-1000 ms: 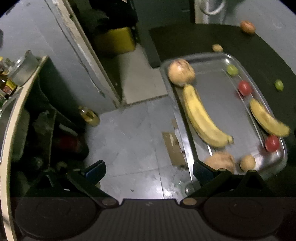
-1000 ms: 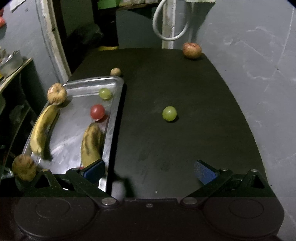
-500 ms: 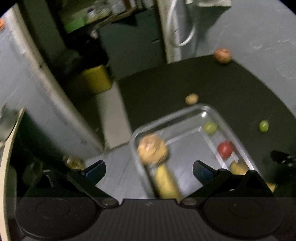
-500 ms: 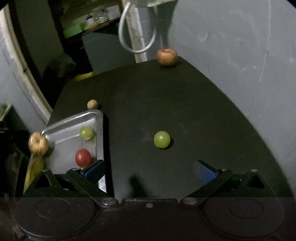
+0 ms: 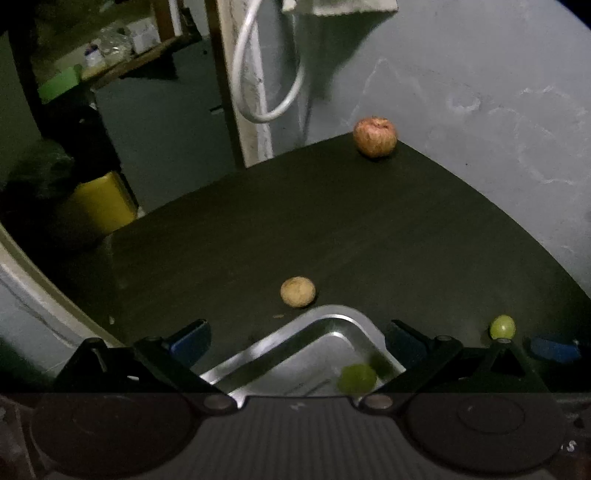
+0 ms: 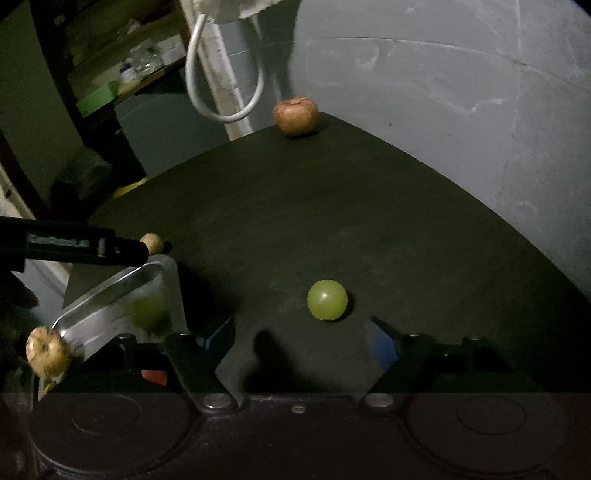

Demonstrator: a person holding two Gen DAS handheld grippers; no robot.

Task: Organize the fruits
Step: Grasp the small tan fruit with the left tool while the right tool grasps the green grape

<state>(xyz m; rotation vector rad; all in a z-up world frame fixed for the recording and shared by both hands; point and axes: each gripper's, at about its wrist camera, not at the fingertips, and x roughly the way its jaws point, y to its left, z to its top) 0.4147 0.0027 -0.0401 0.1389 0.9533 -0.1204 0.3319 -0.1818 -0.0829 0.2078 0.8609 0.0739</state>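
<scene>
Your right gripper (image 6: 301, 343), whose jaws have just been closing yet stand apart on nothing, has the small round green fruit (image 6: 327, 299) lying on the black table (image 6: 369, 229) just ahead of its fingertips, slightly toward the right finger.

Background around the dark table (image 5: 369, 229)

A white looped cable (image 5: 266, 74) is seen hanging against a pale post (image 5: 243, 110) behind the table's far edge, with a pale cloth (image 5: 343, 6) draped above it. A grey plastered wall (image 5: 480, 92) is found beyond the table's right edge. A yellow container (image 5: 99, 206) is set on the floor off the left edge, and a cluttered wooden shelf (image 6: 140, 70) is seen further back.
</scene>
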